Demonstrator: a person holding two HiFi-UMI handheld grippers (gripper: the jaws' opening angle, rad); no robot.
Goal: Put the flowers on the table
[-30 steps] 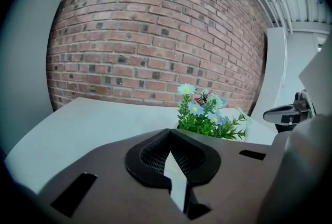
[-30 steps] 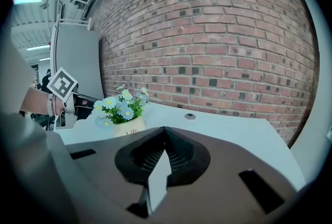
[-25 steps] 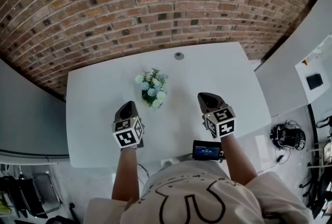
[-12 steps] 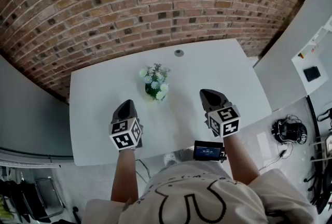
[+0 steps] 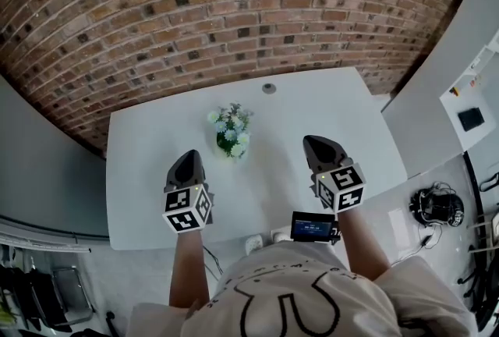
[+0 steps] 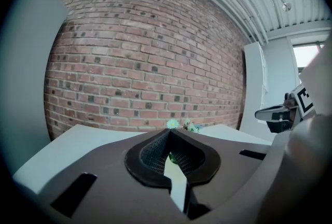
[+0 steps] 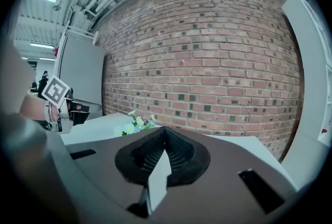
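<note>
Flowers (image 5: 231, 131) stand on the table (image 5: 327, 105), ahead-right of the left gripper (image 5: 189, 160) and ahead-left of the right gripper (image 5: 320, 147). Both grippers are closed and empty. The blooms are probably light and crushable, so hold low, at the stems.

There is one white table (image 5: 148, 195), one bunch of flowers (image 5: 231, 131), one small round disc (image 5: 269, 88), one small screen device (image 5: 313, 226) and two grippers: left gripper (image 5: 187, 162), right gripper (image 5: 321, 148).

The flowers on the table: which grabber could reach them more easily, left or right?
Probably the left gripper: its tip sits nearer the flowers, which show straight ahead over its jaws. The right gripper is farther off, with the flowers off to its left.
</note>
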